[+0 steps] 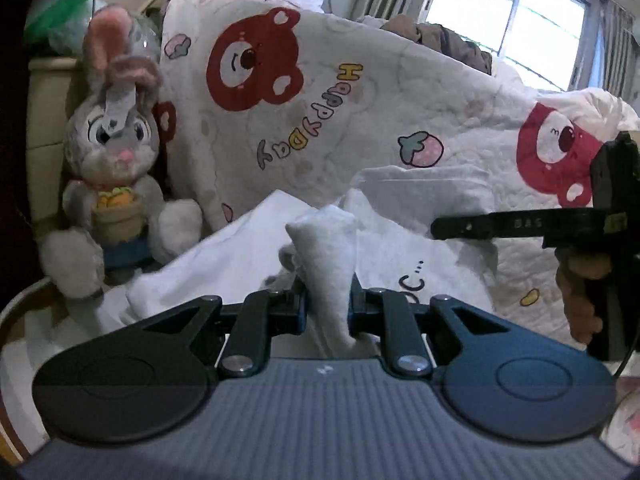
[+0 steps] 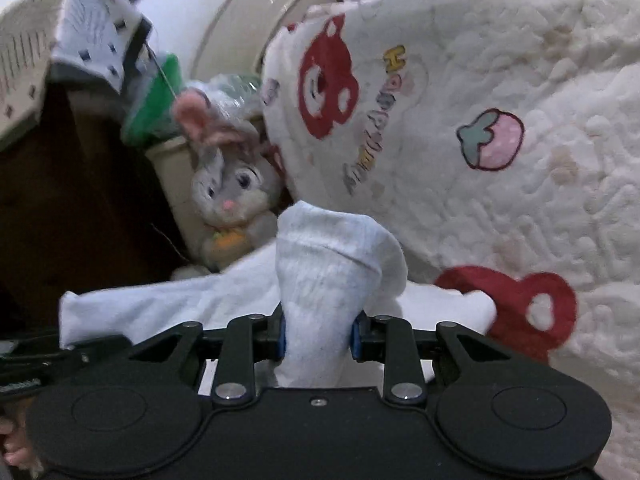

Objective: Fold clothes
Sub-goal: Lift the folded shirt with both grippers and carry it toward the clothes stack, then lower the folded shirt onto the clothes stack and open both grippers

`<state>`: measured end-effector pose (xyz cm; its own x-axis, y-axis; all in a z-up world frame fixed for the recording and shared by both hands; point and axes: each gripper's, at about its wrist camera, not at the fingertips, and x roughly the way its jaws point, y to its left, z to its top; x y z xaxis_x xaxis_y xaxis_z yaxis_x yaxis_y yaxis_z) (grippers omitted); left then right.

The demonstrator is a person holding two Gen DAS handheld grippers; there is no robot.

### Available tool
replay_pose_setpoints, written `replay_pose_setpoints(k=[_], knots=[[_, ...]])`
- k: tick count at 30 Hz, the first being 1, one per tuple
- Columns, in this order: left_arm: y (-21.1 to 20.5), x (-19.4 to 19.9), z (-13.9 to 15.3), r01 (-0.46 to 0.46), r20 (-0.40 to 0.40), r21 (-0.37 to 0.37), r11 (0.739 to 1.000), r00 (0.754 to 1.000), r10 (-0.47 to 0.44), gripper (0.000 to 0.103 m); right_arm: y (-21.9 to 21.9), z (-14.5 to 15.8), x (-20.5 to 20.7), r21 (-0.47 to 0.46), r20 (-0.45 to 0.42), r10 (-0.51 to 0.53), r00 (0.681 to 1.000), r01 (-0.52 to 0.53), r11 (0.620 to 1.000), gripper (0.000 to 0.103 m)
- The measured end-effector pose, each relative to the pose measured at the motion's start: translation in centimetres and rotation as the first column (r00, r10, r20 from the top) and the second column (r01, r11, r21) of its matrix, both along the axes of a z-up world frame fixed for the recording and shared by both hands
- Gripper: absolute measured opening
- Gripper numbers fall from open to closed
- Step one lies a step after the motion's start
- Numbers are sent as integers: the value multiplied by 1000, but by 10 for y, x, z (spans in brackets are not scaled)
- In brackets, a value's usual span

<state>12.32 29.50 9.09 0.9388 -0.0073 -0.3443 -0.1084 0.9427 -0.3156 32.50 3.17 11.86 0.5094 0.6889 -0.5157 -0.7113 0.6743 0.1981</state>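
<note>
A white garment (image 1: 224, 256) lies spread on the bed, with dark letters on it. My left gripper (image 1: 326, 304) is shut on a bunched white fold of it (image 1: 328, 248) that stands up between the jaws. My right gripper (image 2: 318, 338) is shut on another bunched white fold (image 2: 328, 280), with the rest of the garment (image 2: 160, 304) spread behind it. The right gripper also shows at the right edge of the left wrist view (image 1: 464, 226), held by a hand. A second folded white piece (image 1: 420, 184) lies just behind.
A white quilt (image 1: 360, 112) with red bears and strawberries covers the bed. A grey plush rabbit (image 1: 116, 184) sits at the left against the headboard; it also shows in the right wrist view (image 2: 230, 196). A window (image 1: 508, 12) is at the back right.
</note>
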Motion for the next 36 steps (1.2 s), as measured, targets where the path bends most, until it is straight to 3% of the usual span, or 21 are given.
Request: replay_pose_setpoints(k=[3,4,6,8,12,15,16,17,20,22,23,24,26,29,32,36], knots=[[2,5,-1,6,23,-34,999,1000,-6,16,-10,-1,25,128,-78,-8,997,18,992,32],[7,11,-6,-10,12,-77,997,1000,11,16,-12,-3,35,163,-106,-11,994,28,986,33],[19,20,-21,-61,-16,-172,983,998,59,17,-5,-13,51,156,-129,-32,991,52,986,40],[24,22,-34,-84,-53,-214,973,996,75,17,4,-20,61,84,-153,-53,987,66,994,48],[20,12,-41,-71,-39,-189,979,997,65,18,7,-22,60,20,-173,-84,981,89,996,51],[20,7,-38,-70,-22,-197,978,998,67,18,2,-18,62,11,-240,-149,959,156,988,54],[23,6,-36,-79,-27,-225,971,997,74,20,1,-14,62,-2,-224,-171,959,175,985,56],[23,1,-33,-102,-21,-221,970,995,100,23,1,-10,63,-16,-204,-193,960,194,981,59],[23,-16,-22,-180,3,-197,964,983,184,28,-9,10,46,13,-31,-190,981,191,982,61],[11,-30,-7,-195,69,-67,978,977,200,37,-15,23,34,33,88,-187,978,184,982,50],[6,-30,-1,-164,81,-19,986,983,165,39,-19,30,29,43,147,-185,972,181,983,33],[0,-29,5,-129,89,26,991,988,126,40,-20,30,23,60,170,-133,976,124,990,29],[-4,-10,8,14,12,12,1000,1000,-14,42,-16,27,11,48,232,-23,972,12,999,29],[-4,16,-6,43,-82,-59,997,995,-48,42,4,5,1,-105,329,55,943,-22,994,28],[-6,29,-27,13,-152,-13,1000,988,-15,38,7,-24,15,-152,317,3,948,48,987,28],[-27,23,-33,26,-154,135,990,988,-5,38,-6,-50,36,-34,180,-105,978,113,993,30]])
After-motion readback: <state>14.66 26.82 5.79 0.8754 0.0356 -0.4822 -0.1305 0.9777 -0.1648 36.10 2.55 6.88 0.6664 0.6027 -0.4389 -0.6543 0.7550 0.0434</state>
